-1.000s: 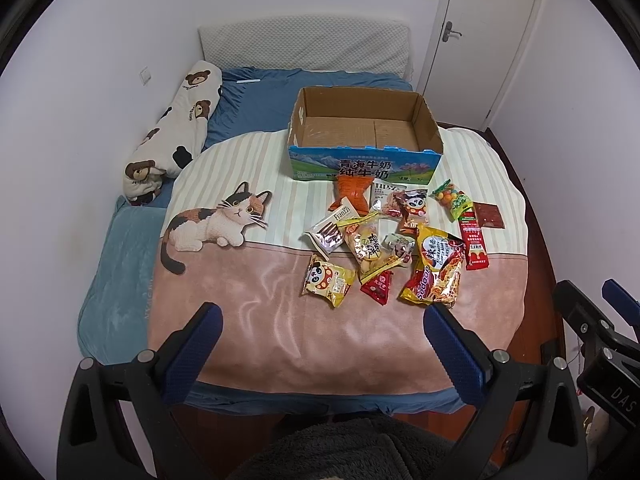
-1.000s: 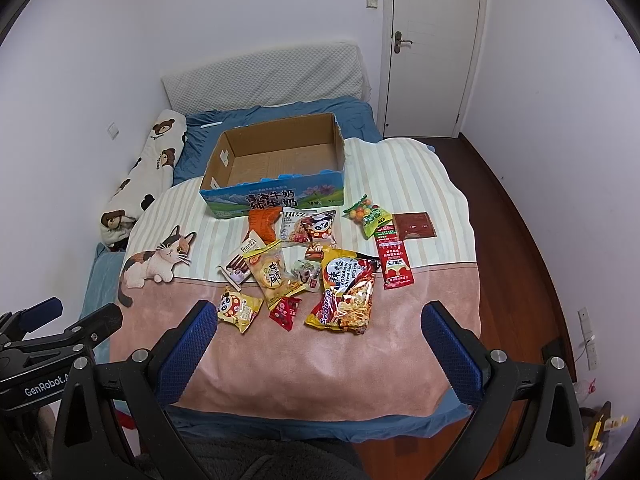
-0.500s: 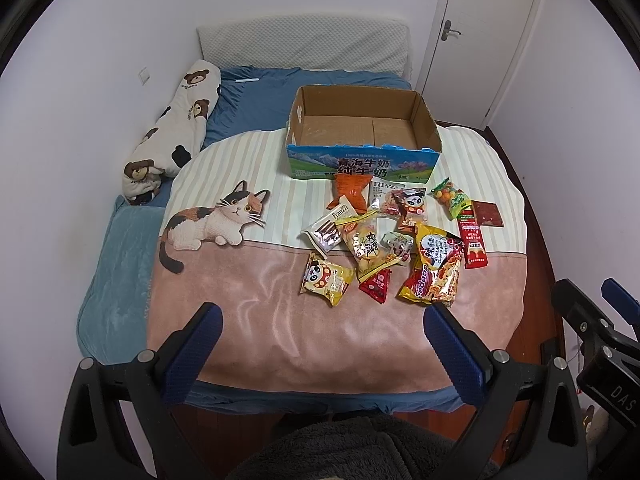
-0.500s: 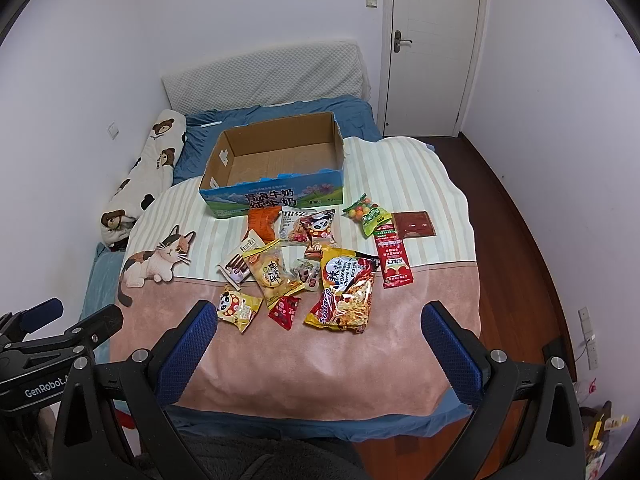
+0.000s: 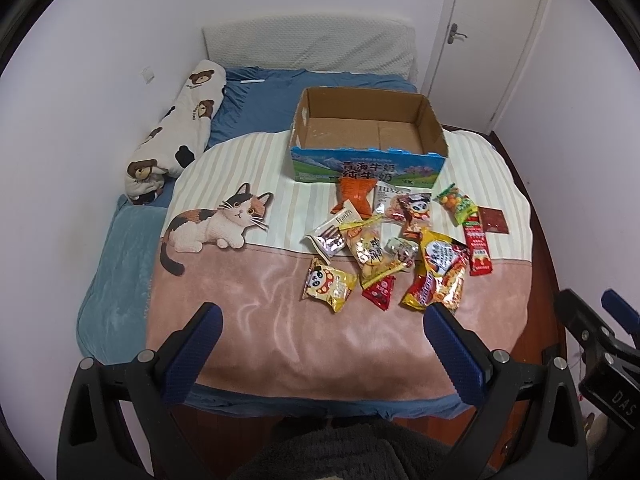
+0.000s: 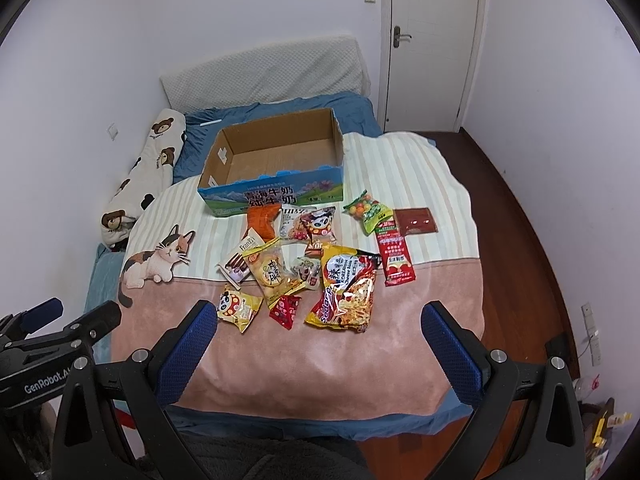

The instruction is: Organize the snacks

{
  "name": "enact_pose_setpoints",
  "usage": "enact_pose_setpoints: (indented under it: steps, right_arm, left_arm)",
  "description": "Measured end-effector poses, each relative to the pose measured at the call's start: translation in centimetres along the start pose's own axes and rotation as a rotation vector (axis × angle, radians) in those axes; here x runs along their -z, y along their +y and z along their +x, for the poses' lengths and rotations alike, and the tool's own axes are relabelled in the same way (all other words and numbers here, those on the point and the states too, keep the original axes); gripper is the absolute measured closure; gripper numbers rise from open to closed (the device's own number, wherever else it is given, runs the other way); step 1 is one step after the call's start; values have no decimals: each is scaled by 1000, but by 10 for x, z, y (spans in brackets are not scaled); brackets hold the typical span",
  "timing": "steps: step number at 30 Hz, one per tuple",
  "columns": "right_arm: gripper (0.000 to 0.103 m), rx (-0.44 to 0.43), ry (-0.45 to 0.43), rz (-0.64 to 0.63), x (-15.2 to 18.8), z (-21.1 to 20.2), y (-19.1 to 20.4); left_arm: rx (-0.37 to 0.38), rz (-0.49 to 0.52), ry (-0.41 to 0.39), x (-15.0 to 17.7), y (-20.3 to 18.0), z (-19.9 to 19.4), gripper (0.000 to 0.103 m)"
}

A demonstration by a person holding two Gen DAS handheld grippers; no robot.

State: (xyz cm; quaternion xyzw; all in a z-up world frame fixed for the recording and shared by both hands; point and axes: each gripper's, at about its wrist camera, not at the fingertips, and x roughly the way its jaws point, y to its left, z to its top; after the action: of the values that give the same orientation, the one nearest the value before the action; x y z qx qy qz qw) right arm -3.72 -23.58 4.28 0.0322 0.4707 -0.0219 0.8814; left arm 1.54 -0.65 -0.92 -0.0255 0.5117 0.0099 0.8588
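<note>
Several snack packets lie in a loose pile on the blanket, among them a yellow panda packet point(image 5: 329, 285), a large noodle bag point(image 6: 347, 291), a red stick packet point(image 6: 395, 254) and a green candy bag point(image 6: 369, 211). Behind the pile stands an open cardboard box point(image 5: 366, 130) with nothing in it, also seen as the cardboard box point(image 6: 276, 152) in the right wrist view. My left gripper point(image 5: 320, 340) hovers open near the bed's foot, short of the pile. My right gripper point(image 6: 320, 340) is open too, just before the panda packet point(image 6: 237, 306).
A cat-print blanket point(image 5: 256, 320) covers the bed. A long bear-print pillow point(image 5: 176, 140) lies along the left wall and a grey cushion point(image 5: 312, 46) leans at the head. A white door point(image 6: 434, 40) and wood floor point(image 6: 520, 220) are to the right.
Both views have crept slightly forward toward the bed. The snacks and the box have not moved, and both grippers stay open.
</note>
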Motion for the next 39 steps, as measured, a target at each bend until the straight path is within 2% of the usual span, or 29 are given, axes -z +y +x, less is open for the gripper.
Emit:
enact_pose_setpoints:
  steps: [7, 13, 15, 26, 28, 31, 33, 37, 39]
  right_arm:
    - [0, -13, 105, 62, -2, 60, -22]
    - [0, 11, 217, 125, -2, 144, -42]
    - [0, 4, 272, 150, -2, 178, -49]
    - [0, 28, 453, 228, 1, 324, -58]
    - [0, 36, 468, 237, 2, 340, -57]
    - [0, 57, 487, 249, 5, 360, -59]
    - [0, 66, 493, 257, 7, 373, -62]
    - [0, 65, 512, 279, 11, 391, -66]
    - [0, 57, 514, 285, 13, 398, -67]
  left_arm:
    - [-26, -17, 62, -10, 1, 56, 0]
    - [-51, -46, 134, -18, 0, 124, 0]
    - [-53, -53, 196, -21, -1, 155, 0]
    - [1, -145, 410, -40, -18, 289, 0]
    - [12, -176, 437, -43, -19, 308, 0]
    - [66, -215, 500, -46, -24, 337, 0]
    - [99, -223, 527, -47, -31, 350, 5]
    - [120, -235, 556, -47, -44, 371, 7]
    - [139, -251, 576, -47, -49, 380, 12]
